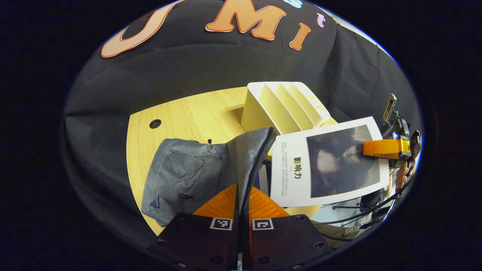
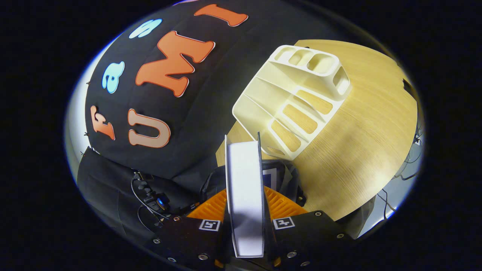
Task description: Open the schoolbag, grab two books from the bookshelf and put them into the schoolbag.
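The wooden counter (image 1: pixel 188 116) carries the grey schoolbag (image 1: pixel 188 173), its mouth unzipped. Behind it stands the cream bookshelf (image 1: pixel 282 105), its slots bare. The left hand-held gripper (image 1: pixel 241 203) pinches the schoolbag's zipper edge, lifting it. The right hand-held gripper (image 2: pixel 244 210) clamps a white book (image 1: pixel 327 162) above the schoolbag's opening.

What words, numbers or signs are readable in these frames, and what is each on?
"影响力": sideways on the book cover.
Beside it, small print: too small to read.
On the schoolbag, a patch: too small to read.
The square markers: coded patterns, no words.
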Demonstrator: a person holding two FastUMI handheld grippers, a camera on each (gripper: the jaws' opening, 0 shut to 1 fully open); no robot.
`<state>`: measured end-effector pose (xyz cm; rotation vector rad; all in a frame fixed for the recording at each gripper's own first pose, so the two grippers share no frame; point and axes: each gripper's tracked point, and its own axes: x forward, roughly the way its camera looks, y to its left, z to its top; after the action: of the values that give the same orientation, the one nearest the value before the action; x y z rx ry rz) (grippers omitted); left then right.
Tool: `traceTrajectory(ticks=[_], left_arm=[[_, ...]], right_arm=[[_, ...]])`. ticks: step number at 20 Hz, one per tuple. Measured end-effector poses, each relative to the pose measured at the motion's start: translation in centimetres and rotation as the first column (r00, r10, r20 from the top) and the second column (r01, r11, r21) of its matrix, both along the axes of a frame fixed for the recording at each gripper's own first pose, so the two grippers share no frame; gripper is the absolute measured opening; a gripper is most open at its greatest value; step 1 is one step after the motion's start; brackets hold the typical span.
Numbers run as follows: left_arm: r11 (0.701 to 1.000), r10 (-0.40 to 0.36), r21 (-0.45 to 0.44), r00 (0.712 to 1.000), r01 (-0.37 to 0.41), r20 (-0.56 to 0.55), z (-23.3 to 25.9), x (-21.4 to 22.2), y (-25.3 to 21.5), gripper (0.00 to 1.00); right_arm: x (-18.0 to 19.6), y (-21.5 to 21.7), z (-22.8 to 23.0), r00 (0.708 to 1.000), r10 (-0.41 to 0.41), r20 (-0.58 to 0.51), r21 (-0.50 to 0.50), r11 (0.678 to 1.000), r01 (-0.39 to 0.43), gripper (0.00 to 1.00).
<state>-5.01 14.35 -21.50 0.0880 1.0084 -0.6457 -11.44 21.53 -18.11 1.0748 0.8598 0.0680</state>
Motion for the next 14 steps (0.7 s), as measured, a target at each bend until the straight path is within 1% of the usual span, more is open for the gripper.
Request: traceTrajectory(ticks=[6, 8, 11, 14], left_arm=[[1.0, 0.006, -0.009, 1.0, -0.006, 0.019, 1.3, 0.0, 0.7, 0.05], [1.0, -0.006, -0.001, 1.0, 0.006, 0.029, 1.5, 0.0, 0.9, 0.05], [1.0, -0.009, -0.001, 0.999, 0.009, 0.041, 1.9, -0.2, 0.5, 0.05], [0.999, -0.039, 0.012, 0.997, 0.038, 0.061, 2.5, -0.2, -0.1, 0.05]], right_arm=[[1.8, 4.7, -3.8, 0.998, 0.063, -0.016, 0.058, 0.996, -0.062, 0.36], [2.6, 6.3, -5.3, 0.997, 0.074, -0.01, 0.085, 0.994, -0.072, 0.36], [3.6, 8.0, -7.1, 0.999, 0.051, -0.003, 0.132, 0.99, -0.05, 0.36], [4.5, 10.0, -8.4, 1.0, 0.025, -0.003, 0.186, 0.982, -0.024, 0.36]])
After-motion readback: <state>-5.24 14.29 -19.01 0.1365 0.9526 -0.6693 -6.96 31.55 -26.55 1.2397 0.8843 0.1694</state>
